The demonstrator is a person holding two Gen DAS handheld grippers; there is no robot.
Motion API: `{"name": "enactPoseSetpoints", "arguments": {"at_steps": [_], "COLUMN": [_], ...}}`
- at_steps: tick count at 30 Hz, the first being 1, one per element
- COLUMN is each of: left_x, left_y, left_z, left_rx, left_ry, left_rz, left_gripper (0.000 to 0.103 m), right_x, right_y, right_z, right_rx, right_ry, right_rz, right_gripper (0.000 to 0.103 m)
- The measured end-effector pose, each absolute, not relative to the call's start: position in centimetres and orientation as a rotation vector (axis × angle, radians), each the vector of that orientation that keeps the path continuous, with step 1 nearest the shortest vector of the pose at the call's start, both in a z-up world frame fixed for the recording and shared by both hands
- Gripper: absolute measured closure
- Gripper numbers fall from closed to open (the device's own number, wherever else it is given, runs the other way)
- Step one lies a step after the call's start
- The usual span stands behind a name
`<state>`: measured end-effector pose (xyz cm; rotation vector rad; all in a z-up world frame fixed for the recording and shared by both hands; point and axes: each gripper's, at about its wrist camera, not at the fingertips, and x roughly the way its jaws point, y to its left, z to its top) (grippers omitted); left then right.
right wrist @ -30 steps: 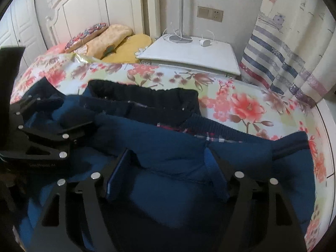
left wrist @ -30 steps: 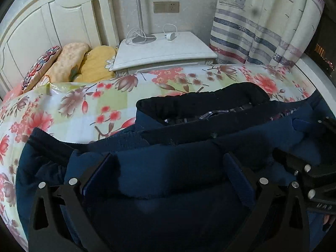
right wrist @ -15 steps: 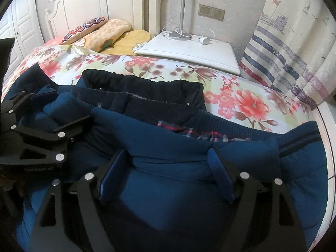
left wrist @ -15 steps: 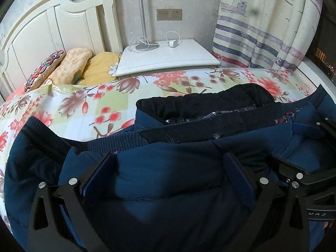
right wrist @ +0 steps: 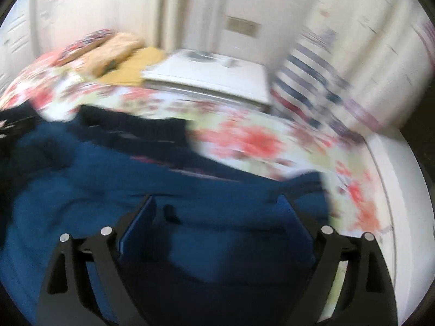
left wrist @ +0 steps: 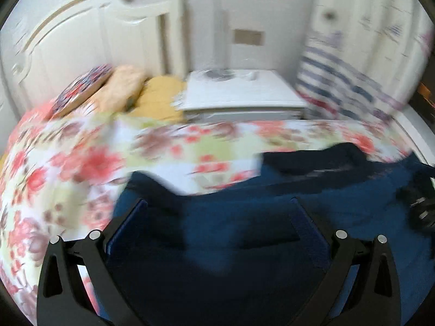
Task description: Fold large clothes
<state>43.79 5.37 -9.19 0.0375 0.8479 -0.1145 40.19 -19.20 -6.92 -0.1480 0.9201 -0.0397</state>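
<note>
Clothes: one big dark blue puffy jacket [left wrist: 233, 225] is lying on the bed, close under both cameras. A darker, almost black collar part [left wrist: 312, 160] is sitting at its far edge.
Bed: one bed with a flowery red, pink and green bedspread [left wrist: 81, 163] is carrying the jacket. One white wooden headboard [left wrist: 89, 43] is standing behind it.
Pillows: three are resting by the headboard, one with a red and blue pattern [left wrist: 81, 89], one peach [left wrist: 119, 84] and one yellow [left wrist: 160, 97].
Desk: one white bedside desk [left wrist: 239, 92] is standing beside the bed. Some small things are sitting on it, too blurry to tell.
Curtain: one pale curtain with blue and red stripes [left wrist: 350, 81] is hanging to the right of the desk.
Left hand-held gripper [left wrist: 217, 217]: its two blue pads are standing wide apart. The jacket is lying between them, and they are not pressing on it.
Right hand-held gripper [right wrist: 217, 212]: its jaws are opening. The two blue pads are spread wide, with a fold of the jacket lying loose between them.
Blur: both pictures are smeared, so small details are hard to see.
</note>
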Motion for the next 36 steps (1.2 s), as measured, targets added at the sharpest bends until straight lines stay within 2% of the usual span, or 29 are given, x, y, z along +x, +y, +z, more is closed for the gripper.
{"name": "enactPoseSetpoints", "arguments": {"at_steps": [3,5,12,16,20,23,25,28,31,36], "left_x": [45.0,45.5,45.5,45.3,44.4,41.7,40.2,39.0,39.2,39.2], "left_y": [7.5,7.8,9.0,9.6,9.5,7.9,5.3,0.7,-1.5,-1.3], "left_z": [-11.2,-12.2,-12.8,-12.8,-11.2,-8.5,-7.7,-9.0,-12.6,-13.5], "left_rx": [-0.03,-0.06,-0.159,-0.203,-0.182,-0.151,-0.101,0.005,0.112,0.105], "left_ry": [0.931,0.954,0.928,0.913,0.895,0.791,0.79,0.839,0.903,0.904], "left_rz": [-0.141,-0.156,-0.187,-0.21,-0.12,-0.122,-0.15,-0.209,-0.168,-0.166], "left_gripper": [0.004,0.004,0.004,0.004,0.004,0.004,0.004,0.004,0.004,0.004], "right_x": [40.5,39.9,39.3,39.1,39.1,36.8,35.6,34.9,34.7,35.5], "right_y": [-22.7,-24.2,-25.3,-26.4,-24.0,-20.1,-16.3,-11.3,-9.4,-11.4], "right_z": [-8.7,-9.9,-10.7,-10.5,-9.1,-6.0,-5.1,-6.2,-8.3,-9.5], "right_rx": [-0.03,0.067,0.186,0.274,0.108,0.026,-0.074,-0.204,-0.269,-0.109], "right_ry": [0.969,0.936,0.88,0.853,0.925,0.844,0.837,0.899,0.907,0.934], "right_rz": [-0.018,0.022,0.08,0.116,-0.064,0.001,0.052,0.138,0.103,0.156], "right_gripper": [0.011,0.01,0.003,0.003,0.007,0.007,0.006,0.005,0.003,0.003]}}
